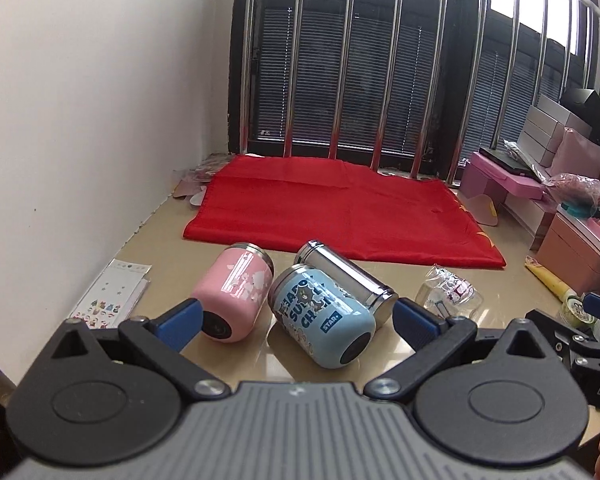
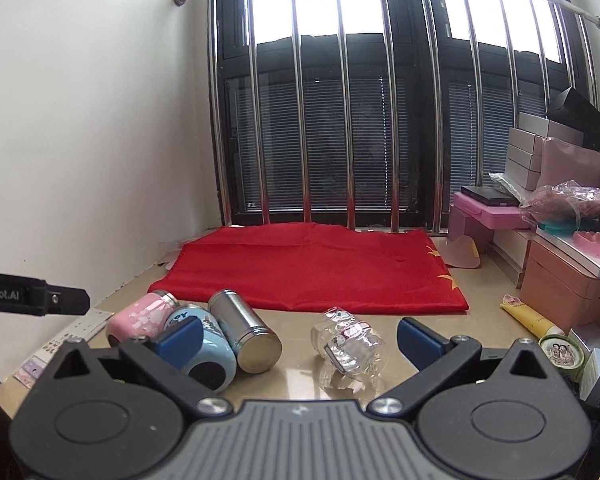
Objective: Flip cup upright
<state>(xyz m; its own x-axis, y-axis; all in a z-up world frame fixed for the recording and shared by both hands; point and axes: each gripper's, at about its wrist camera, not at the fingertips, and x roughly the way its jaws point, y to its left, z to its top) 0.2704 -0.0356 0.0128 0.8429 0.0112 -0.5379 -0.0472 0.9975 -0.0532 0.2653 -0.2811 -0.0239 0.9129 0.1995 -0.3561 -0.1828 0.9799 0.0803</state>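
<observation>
Several cups lie on their sides on the beige table: a pink cup (image 1: 233,296) (image 2: 140,317), a light blue cup (image 1: 323,322) (image 2: 206,350), a steel cup (image 1: 346,282) (image 2: 246,334) and a clear glass cup (image 1: 450,294) (image 2: 350,346). My left gripper (image 1: 298,322) is open and empty, its blue fingertips on either side of the pink and blue cups, just short of them. My right gripper (image 2: 298,340) is open and empty, with the glass cup lying between its fingertips a little ahead.
A red cloth (image 1: 340,212) (image 2: 312,274) covers the table's far part before a barred window. Sticker sheets (image 1: 112,294) lie at the left by the white wall. Pink boxes (image 2: 572,280), a yellow tube (image 2: 530,318) and small tins (image 2: 560,352) crowd the right side.
</observation>
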